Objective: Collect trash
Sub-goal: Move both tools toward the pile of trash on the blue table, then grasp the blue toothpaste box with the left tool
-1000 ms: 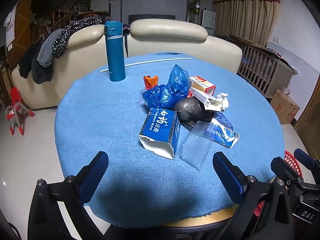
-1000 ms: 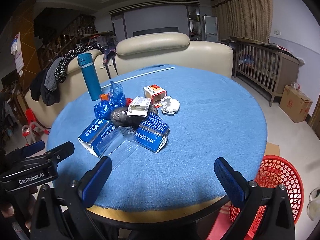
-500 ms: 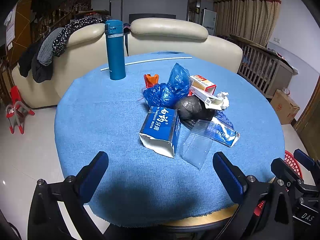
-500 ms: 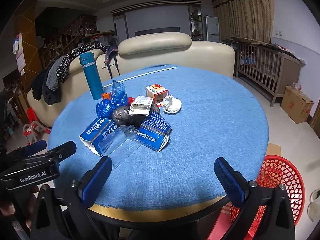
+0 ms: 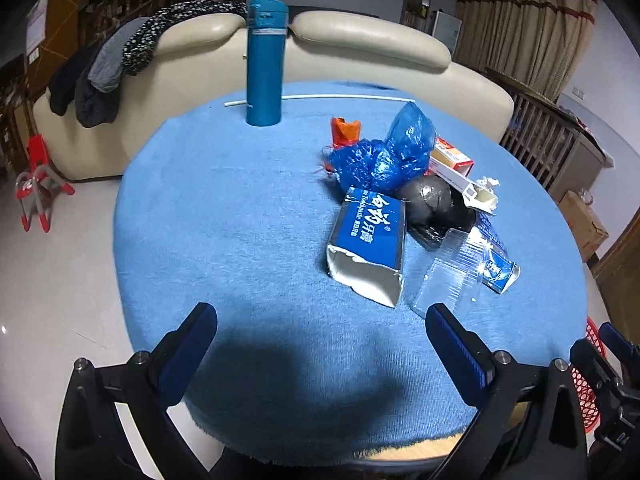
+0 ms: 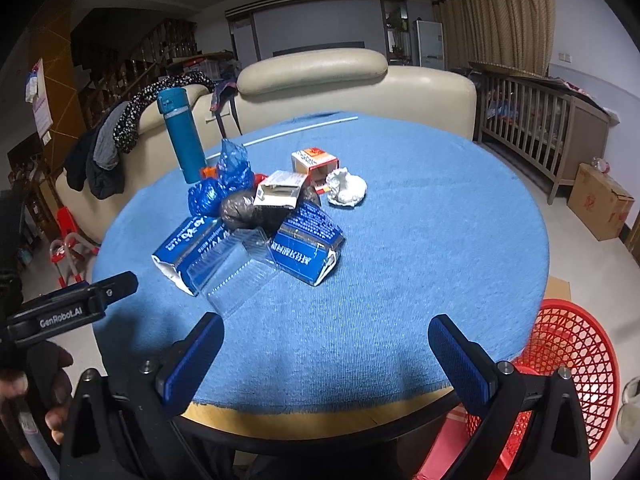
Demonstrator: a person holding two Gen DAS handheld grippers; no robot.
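Observation:
A pile of trash lies on the round blue table [image 5: 240, 220]: a blue toothpaste box [image 5: 370, 240], a clear plastic tray [image 5: 448, 272], a black bag [image 5: 432, 200], a blue plastic bag [image 5: 388, 152], an orange-and-white carton [image 5: 450, 156], crumpled white paper [image 6: 346, 188] and a second blue box [image 6: 306, 246]. My left gripper [image 5: 320, 350] is open and empty over the table's near edge, short of the pile. My right gripper [image 6: 326, 354] is open and empty at the near edge. A red mesh basket [image 6: 560, 364] stands on the floor to the right.
A teal flask [image 5: 265, 64] stands upright at the table's back left, with a thin white rod [image 5: 344, 97] behind it. A cream sofa [image 5: 360, 48] with clothes on it is behind the table. A cardboard box [image 6: 604, 204] is on the floor.
Both grippers have moved a little forward and closer to the table; the pile looks nearer. Both stay open and nothing on the table has moved.

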